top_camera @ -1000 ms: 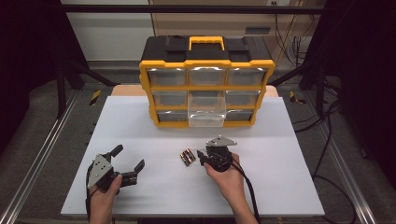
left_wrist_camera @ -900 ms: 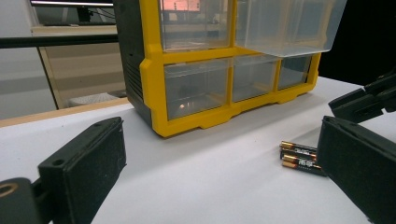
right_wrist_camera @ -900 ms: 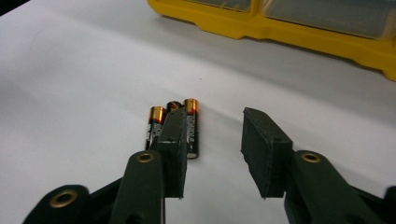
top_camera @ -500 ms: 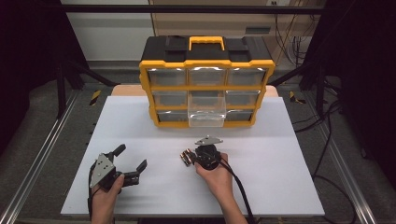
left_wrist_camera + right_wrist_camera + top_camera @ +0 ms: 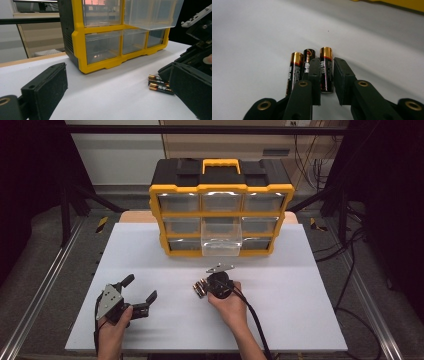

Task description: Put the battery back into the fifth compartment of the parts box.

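Three batteries lie side by side on the white table (image 5: 300,310), in front of the yellow-and-black drawer organizer (image 5: 221,205) and well apart from it. The right gripper (image 5: 327,82) has just been closing its jaws around the rightmost battery (image 5: 326,70); in the right gripper view the two black pads stand on either side of it, close enough that they appear to press on its sides, though a sliver of shadow makes the contact hard to confirm. The middle battery (image 5: 308,58) sits just outside the left pad, partly hidden behind it, and the leftmost battery (image 5: 294,71) lies touching or nearly touching the middle one. In the high view the right gripper (image 5: 207,287) covers most of the batteries (image 5: 200,288). One clear drawer (image 5: 221,240) in the organizer's middle column is pulled out toward the person, overhanging the table. The left gripper (image 5: 137,295) rests near the table's front left, jaws spread wide with nothing between them, well apart from the batteries.
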